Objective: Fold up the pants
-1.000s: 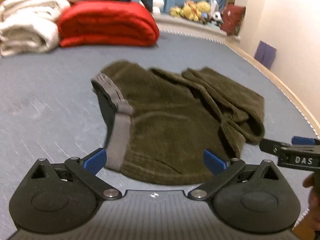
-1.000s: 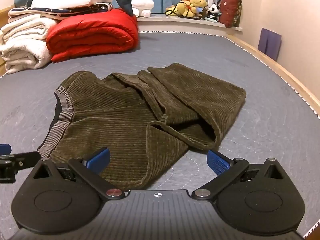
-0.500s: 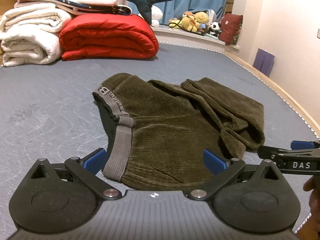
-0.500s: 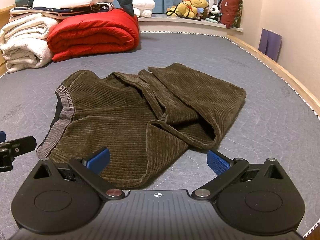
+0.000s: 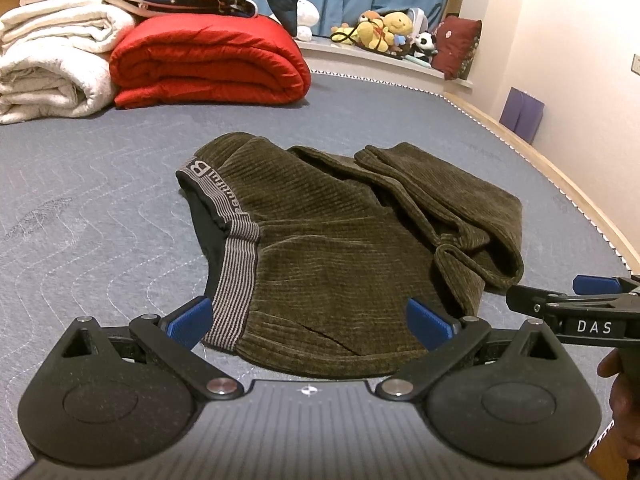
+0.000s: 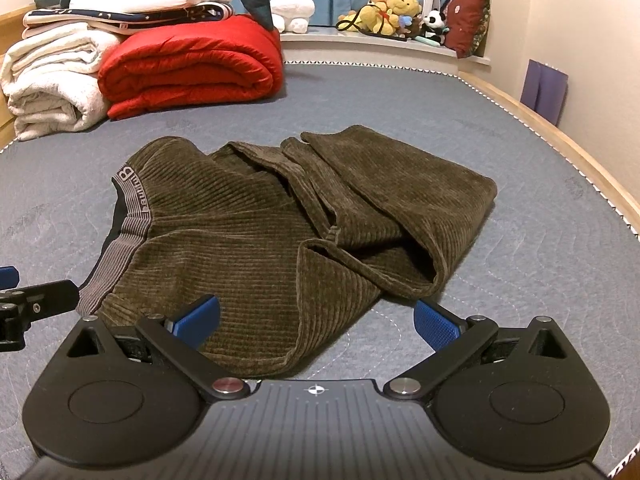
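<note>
Both wrist views sit low and close at the 6 o'clock bed edge, facing 12 o'clock, sharing the pants and red quilt.

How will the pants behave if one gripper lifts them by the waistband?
Probably floppy: the pants lie in soft creases, legs doubled over, so the rest would hang and unfold. The ribbed pile likely grips the pads rather than slipping. The waistband looks firmer, a better hold. Both grippers, left and right, are open.
</note>
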Demonstrator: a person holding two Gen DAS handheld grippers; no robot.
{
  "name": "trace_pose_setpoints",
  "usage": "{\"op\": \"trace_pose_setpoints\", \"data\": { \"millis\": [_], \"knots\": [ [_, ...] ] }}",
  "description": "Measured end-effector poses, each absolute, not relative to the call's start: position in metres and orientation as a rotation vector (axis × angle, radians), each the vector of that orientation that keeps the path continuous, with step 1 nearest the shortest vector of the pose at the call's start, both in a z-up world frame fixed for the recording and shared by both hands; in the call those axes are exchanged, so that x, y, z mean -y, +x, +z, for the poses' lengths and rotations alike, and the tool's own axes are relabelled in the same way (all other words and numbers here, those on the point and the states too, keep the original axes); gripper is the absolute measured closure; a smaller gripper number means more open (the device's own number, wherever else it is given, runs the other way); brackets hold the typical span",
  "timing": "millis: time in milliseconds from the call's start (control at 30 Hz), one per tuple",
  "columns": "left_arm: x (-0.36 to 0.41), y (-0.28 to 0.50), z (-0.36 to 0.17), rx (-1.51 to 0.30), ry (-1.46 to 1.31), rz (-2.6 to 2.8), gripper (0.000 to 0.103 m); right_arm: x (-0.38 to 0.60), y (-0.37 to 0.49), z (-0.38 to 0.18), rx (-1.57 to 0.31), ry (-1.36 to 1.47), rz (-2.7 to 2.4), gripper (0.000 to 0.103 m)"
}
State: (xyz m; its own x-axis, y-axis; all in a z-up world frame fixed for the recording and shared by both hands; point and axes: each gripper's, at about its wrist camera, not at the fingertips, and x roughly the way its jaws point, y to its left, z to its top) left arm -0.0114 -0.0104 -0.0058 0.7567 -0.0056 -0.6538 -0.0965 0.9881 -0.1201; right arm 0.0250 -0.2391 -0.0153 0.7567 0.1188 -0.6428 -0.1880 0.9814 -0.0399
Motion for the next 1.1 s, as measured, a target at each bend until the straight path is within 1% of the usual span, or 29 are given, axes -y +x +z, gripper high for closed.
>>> {"op": "trace_pose_setpoints", "data": {
  "millis": [1100],
  "knots": [
    [0.0097, -0.0085, -0.0091, -0.740, -0.154, 0.053, 0.000, 0.2376, 0.0241, -0.0190, -0.716, -0.108, 0.171, 0.001]
  ]
}}
